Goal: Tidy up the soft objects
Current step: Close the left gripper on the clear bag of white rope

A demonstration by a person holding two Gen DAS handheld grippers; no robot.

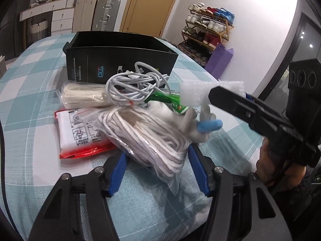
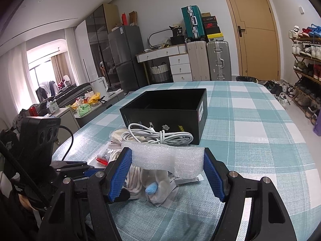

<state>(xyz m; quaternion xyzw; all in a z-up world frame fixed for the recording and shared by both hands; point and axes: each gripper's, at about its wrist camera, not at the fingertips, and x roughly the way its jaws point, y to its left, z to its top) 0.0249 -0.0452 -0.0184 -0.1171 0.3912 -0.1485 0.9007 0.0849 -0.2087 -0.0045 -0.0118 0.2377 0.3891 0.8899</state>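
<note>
My left gripper (image 1: 157,152) is shut on a clear bag of white rope (image 1: 148,136), its blue pads touching the bag's two sides on the checked cloth. Held above the pile is a strip of white bubble wrap (image 2: 166,158), with my right gripper (image 2: 167,154) shut on it; the same wrap (image 1: 200,94) shows at the right in the left wrist view. Under it lies a white glove with a blue fingertip (image 2: 152,188). Also in the pile are a white cable (image 1: 132,86), a cream roll (image 1: 84,96), a red-and-white packet (image 1: 80,136) and a green packet (image 1: 172,102).
An open black box (image 2: 166,110) stands just behind the pile on the teal checked tablecloth (image 2: 250,140). Beyond the table are suitcases (image 2: 208,60), a drawer unit, a door and a shoe rack (image 2: 307,64) at the right.
</note>
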